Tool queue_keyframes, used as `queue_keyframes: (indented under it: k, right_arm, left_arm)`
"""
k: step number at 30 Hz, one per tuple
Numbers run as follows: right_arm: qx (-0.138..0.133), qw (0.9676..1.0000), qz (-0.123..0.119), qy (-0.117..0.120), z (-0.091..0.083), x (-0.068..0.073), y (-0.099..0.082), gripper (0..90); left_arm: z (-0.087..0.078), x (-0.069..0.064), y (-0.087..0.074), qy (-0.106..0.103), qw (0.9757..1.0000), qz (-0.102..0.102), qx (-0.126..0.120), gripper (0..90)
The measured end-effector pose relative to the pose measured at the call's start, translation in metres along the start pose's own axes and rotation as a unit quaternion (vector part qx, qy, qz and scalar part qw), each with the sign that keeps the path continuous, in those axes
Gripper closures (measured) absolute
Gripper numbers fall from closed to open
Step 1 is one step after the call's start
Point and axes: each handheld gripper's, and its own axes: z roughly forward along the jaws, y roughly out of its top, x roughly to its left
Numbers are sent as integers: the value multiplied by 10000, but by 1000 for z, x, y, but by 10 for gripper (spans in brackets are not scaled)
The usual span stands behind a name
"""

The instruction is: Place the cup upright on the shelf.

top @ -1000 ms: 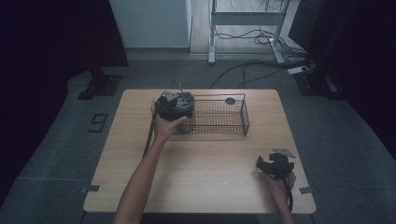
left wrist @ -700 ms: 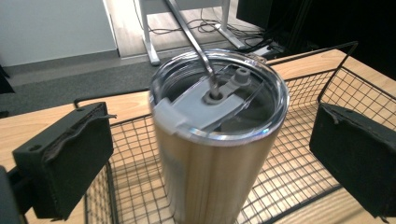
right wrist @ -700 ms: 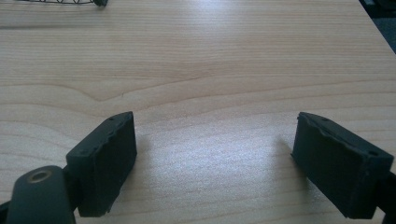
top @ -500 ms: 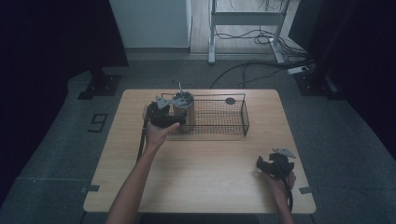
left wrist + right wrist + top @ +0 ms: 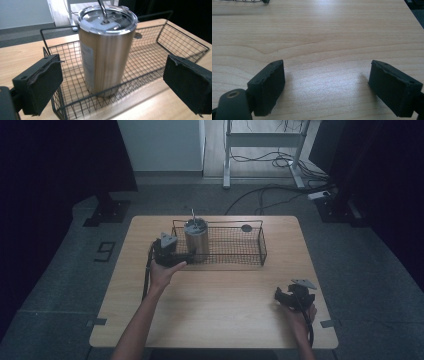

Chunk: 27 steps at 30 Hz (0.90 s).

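Standing at the left end of the black wire basket (image 5: 235, 251), our shiny steel cup (image 5: 106, 50) sits free; left gripper (image 5: 176, 255) fingers just closing a little, still apart outside. Right gripper (image 5: 327, 87) fingers apart over bare wooden counter (image 5: 225, 305).

Laboratory recording bay: a bare wooden worktop (image 5: 215, 315) stands on grey carpet tiles, with black curtains (image 5: 55, 165) left and right of it, a metal equipment frame (image 5: 262, 142) behind it, and loose cables (image 5: 270, 195) (with a power strip (image 5: 320, 195)) beyond the worktop.
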Motion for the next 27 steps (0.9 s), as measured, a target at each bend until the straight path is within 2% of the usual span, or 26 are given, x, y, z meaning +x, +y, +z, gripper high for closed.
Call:
queue_keyframes:
  k: [9,14,21,27]
  right_arm:
    - [0,10000,-3,-1,0,0,0,133]
    - [-1,10000,-4,-1,0,0,0,133]
    - [-1,10000,-2,0,0,0,0,133]
    - [-2,10000,-1,0,0,0,0,133]
  left_arm:
    - [-25,-3,-24,-256,9995,108,114,22]
    - [-35,-7,-37,-280,9989,201,312,23]
    - [-46,-8,-60,-387,9980,176,465,27]
    - [-55,-9,-79,-412,9970,281,596,29]
